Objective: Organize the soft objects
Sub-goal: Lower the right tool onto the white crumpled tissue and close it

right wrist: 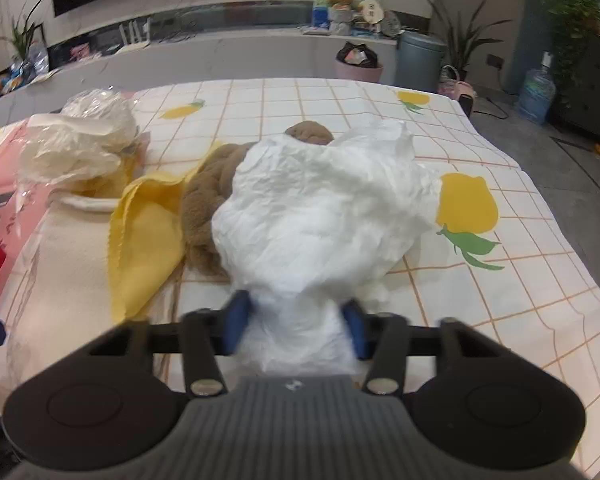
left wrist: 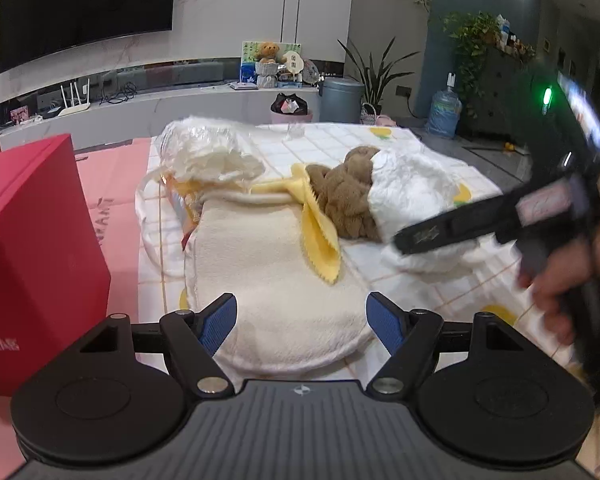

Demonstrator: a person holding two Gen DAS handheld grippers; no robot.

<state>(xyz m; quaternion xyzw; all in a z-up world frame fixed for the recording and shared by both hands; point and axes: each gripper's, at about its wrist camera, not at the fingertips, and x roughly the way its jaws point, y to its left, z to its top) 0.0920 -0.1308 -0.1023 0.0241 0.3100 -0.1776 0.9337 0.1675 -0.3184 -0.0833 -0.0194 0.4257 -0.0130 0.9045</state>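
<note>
A crumpled white soft bundle (right wrist: 320, 208) lies on the checked cloth; it also shows in the left wrist view (left wrist: 412, 196). My right gripper (right wrist: 296, 326) has its blue pads on both sides of the bundle's near end, closing on it. A brown plush toy (right wrist: 204, 204) lies behind it, beside a yellow cloth (right wrist: 144, 232) and a cream towel (left wrist: 268, 272). A white item in clear plastic (left wrist: 204, 152) lies further back. My left gripper (left wrist: 302, 322) is open and empty above the towel's near edge.
A red box (left wrist: 32, 248) stands at the left on a pink mat (left wrist: 108, 208). The checked tablecloth (right wrist: 500, 304) with fruit prints covers the table. A bin (left wrist: 340, 100), plants and a water bottle (left wrist: 444, 114) stand beyond the far edge.
</note>
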